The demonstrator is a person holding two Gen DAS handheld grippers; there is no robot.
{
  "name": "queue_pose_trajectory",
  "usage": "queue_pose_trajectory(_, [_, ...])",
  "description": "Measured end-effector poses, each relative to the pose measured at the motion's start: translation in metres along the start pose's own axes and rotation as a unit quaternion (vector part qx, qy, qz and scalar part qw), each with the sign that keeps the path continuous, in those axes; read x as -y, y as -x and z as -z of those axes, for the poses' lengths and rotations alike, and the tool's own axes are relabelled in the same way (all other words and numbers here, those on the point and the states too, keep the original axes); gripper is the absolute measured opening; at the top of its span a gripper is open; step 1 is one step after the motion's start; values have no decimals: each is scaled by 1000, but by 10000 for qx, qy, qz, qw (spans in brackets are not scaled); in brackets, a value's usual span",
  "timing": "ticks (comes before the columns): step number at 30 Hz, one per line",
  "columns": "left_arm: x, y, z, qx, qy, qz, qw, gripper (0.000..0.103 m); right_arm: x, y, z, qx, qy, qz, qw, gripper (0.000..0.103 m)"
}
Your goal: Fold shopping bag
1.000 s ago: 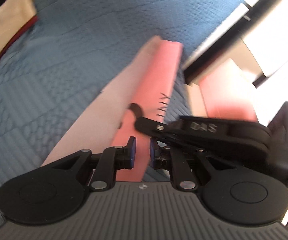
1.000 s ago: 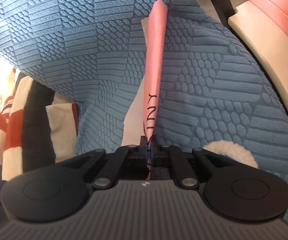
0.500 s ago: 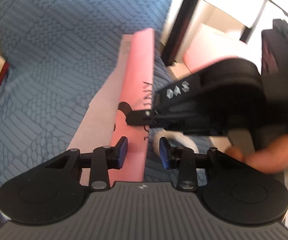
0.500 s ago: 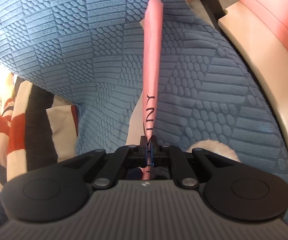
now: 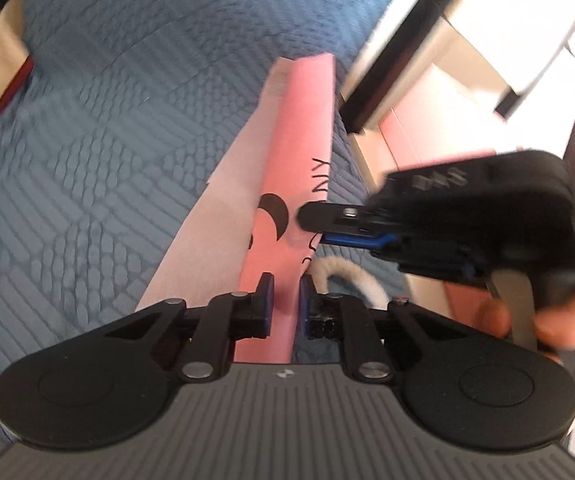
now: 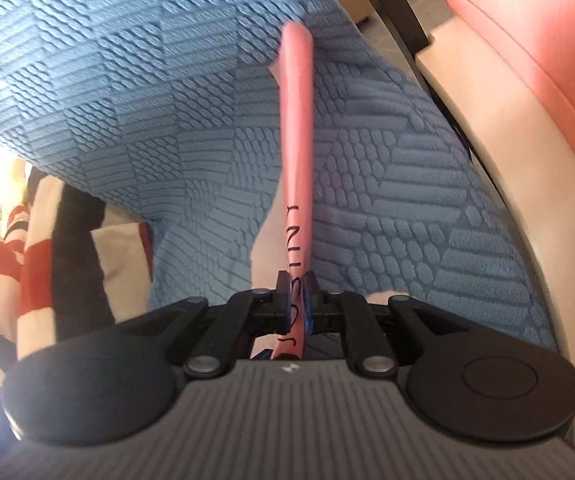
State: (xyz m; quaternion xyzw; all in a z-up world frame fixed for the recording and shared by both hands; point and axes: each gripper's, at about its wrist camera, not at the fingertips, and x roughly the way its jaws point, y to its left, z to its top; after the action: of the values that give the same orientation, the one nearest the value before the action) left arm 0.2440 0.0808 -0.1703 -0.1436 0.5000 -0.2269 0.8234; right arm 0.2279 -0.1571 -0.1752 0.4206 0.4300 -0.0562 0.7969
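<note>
A pink paper shopping bag [image 5: 299, 152] with black lettering lies folded in a long strip on the blue quilted bedspread [image 5: 127, 120]. Its white rope handle [image 5: 351, 280] curls out at the near right. My left gripper [image 5: 286, 300] hovers over the bag's near end. Its jaws are closing to a narrow gap, and the pink face shows behind and between them, unclamped. My right gripper [image 5: 319, 226] comes in from the right and pinches the bag's right edge. In the right wrist view the bag [image 6: 297, 140] runs edge-on out of the right gripper [image 6: 296, 300], whose jaws are opening slightly while they still press on it.
A person's fingers [image 5: 527, 320] hold the right tool. A black bar [image 5: 399, 48] and a pink and beige piece of furniture [image 6: 527, 60] border the bed on the right. Striped red, black and white cloth [image 6: 27, 260] lies off the bedspread's [image 6: 167, 100] left edge.
The left jaws spread wider half a second ago and have narrowed again over the bag's near end. The right gripper has kept its pinch on the edge, and its pads have parted slightly.
</note>
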Motion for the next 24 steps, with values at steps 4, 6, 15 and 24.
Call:
queue_pose_trajectory(4, [-23, 6, -1, 54, 802, 233, 9965, 16, -7, 8, 0, 194, 257, -25, 9995, 11])
queue_pose_trajectory(6, [-32, 9, 0, 107, 1096, 261, 9936, 16, -12, 10, 2, 294, 476, 143, 9983, 11])
queue_pose_trajectory(15, [-43, 18, -7, 284, 1350, -37, 9904, 16, -22, -7, 9, 143, 615, -94, 9980, 11])
queue_pose_trajectory(24, [-21, 19, 0, 134, 534, -3, 9985, 16, -12, -12, 6, 232, 21, -160, 9996, 12])
